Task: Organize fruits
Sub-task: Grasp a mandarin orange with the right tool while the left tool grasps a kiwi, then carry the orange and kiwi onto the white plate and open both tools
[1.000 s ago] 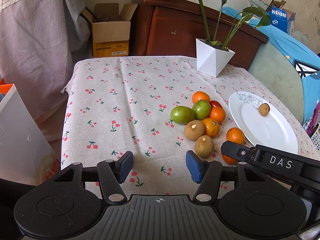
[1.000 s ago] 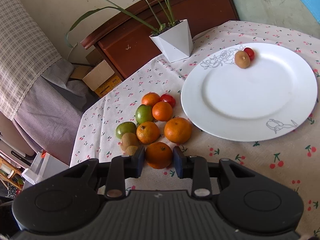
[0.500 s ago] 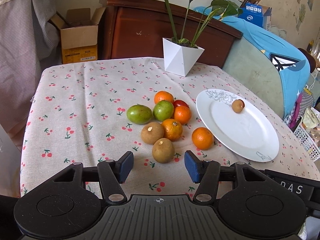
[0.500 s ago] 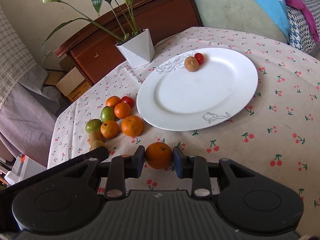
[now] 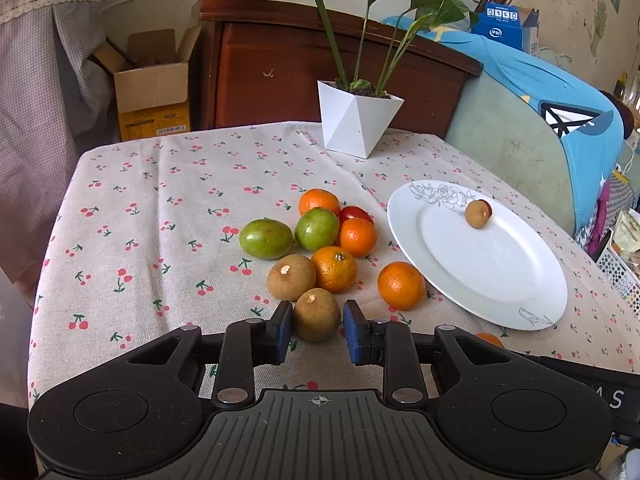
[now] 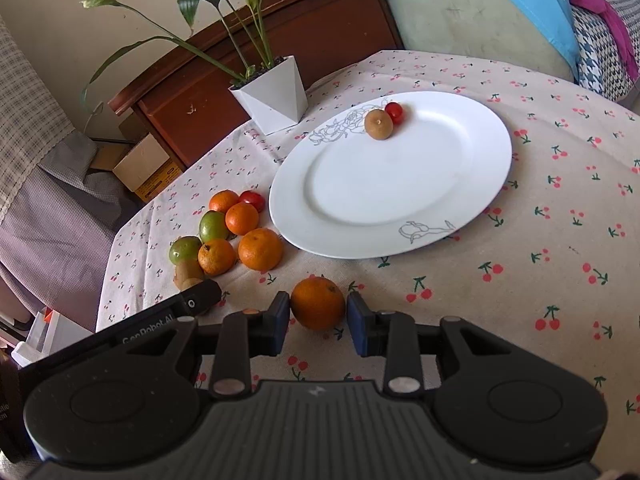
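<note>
Brown fruit (image 5: 317, 315) sits pinched in my left tongs (image 5: 317, 325), closed at the heap's near edge. My right tongs (image 6: 318, 313) are easing open around an orange (image 6: 317, 303); whether the pads touch is unclear. Both seem bound for the plate (image 6: 472, 184).

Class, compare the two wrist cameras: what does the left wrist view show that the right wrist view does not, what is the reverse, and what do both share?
Left wrist only: the left gripper shut on a brown fruit, plus a blue box behind.

Right wrist only: the right gripper around an orange, and a small red fruit plainly visible on the plate.

Both: the white plate, potted plant and fruit pile.
</note>
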`<action>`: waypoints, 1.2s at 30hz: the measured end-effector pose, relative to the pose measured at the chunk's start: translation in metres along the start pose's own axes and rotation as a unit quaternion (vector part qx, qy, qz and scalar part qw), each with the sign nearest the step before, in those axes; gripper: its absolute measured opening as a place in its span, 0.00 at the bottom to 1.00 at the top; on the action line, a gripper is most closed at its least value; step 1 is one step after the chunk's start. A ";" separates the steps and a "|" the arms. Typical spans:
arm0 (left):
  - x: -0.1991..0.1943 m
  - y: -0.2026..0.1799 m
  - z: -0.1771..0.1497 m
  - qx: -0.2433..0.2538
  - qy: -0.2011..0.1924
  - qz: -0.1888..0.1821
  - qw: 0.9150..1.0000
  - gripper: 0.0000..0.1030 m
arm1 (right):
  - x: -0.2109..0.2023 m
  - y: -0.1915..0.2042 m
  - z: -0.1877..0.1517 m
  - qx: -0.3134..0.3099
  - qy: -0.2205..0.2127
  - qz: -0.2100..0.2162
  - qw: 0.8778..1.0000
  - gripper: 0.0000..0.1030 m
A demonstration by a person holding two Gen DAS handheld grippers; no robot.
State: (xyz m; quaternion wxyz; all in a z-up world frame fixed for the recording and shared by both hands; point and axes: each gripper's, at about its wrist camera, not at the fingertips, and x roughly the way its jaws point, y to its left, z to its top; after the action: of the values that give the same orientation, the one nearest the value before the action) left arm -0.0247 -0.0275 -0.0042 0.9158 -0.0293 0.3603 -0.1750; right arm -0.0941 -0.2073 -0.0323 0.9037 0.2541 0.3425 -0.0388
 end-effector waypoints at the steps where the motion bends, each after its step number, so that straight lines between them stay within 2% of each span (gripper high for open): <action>1: 0.000 0.001 0.000 -0.002 0.001 -0.002 1.000 0.22 | 0.000 0.000 0.000 -0.001 0.000 0.000 1.000 0.32; 7: -0.006 0.001 -0.001 -0.004 0.005 -0.009 1.000 0.22 | 0.000 0.002 -0.001 -0.006 0.001 0.010 1.000 0.29; 14: -0.022 0.003 0.004 -0.015 -0.007 -0.019 1.000 0.22 | -0.009 0.006 0.003 -0.014 -0.020 0.026 0.999 0.29; 21: -0.035 -0.014 0.017 -0.004 -0.034 -0.048 0.998 0.22 | -0.028 -0.001 0.021 -0.005 -0.074 0.016 0.997 0.29; 27: -0.023 -0.032 0.025 0.002 -0.027 -0.073 0.997 0.22 | -0.032 -0.019 0.034 0.026 -0.095 -0.004 0.995 0.29; 36: 0.007 -0.054 0.033 0.012 -0.007 -0.091 0.996 0.22 | -0.020 -0.035 0.038 0.055 -0.087 -0.024 0.994 0.29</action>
State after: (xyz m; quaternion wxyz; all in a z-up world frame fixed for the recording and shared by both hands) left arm -0.0141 -0.0827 0.0257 0.8990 -0.0520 0.3470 -0.2621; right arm -0.0950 -0.2583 -0.0103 0.9135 0.2908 0.2657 -0.1017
